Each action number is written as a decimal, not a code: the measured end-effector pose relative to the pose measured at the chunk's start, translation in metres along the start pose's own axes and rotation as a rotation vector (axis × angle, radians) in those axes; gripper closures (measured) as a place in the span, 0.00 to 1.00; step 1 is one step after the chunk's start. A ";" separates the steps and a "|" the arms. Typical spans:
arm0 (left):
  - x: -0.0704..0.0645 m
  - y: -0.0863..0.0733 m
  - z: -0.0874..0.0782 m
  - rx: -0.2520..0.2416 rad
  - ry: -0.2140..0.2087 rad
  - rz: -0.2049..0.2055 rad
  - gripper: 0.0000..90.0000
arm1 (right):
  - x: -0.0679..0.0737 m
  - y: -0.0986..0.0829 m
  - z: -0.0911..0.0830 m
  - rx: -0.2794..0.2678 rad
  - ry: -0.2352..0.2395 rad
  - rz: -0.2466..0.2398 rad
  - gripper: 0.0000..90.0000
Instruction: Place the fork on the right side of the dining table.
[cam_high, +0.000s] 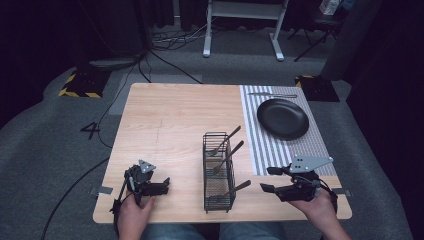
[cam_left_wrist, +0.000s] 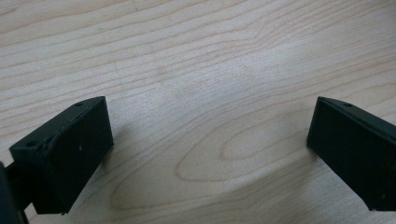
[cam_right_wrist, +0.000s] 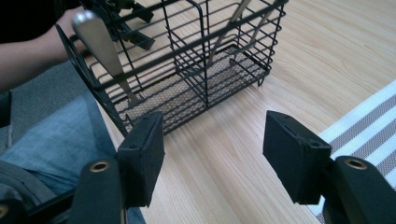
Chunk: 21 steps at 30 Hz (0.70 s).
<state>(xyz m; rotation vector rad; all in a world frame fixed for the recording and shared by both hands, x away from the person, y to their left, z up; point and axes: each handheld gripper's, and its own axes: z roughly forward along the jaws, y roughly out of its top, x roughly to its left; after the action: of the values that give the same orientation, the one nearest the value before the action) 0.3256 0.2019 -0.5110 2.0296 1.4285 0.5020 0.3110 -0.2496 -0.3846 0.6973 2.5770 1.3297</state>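
Wire basket (cam_right_wrist: 187, 70) just beyond right gripper's (cam_right_wrist: 212, 156) spread jaws.

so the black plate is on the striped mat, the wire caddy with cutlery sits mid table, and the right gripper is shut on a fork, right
Not quite. The right gripper is open and holds nothing: the right gripper view shows its jaws apart over bare wood, short of the wire caddy. The rest stands: the black plate lies on the striped mat, and the caddy holds cutlery mid table.
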 end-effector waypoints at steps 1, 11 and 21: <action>0.000 0.000 0.000 0.000 0.000 0.000 0.00 | 0.000 0.001 0.000 0.000 0.004 -0.001 0.43; 0.000 0.000 0.000 0.000 0.000 0.000 0.00 | 0.015 0.019 0.001 0.007 0.033 -0.064 0.44; 0.000 0.000 0.000 0.000 0.000 0.000 0.00 | 0.032 0.031 0.001 -0.007 0.089 -0.084 0.47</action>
<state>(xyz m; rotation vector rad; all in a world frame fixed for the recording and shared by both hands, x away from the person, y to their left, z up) 0.3257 0.2020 -0.5110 2.0300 1.4279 0.5018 0.2930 -0.2186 -0.3580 0.5339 2.6368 1.3729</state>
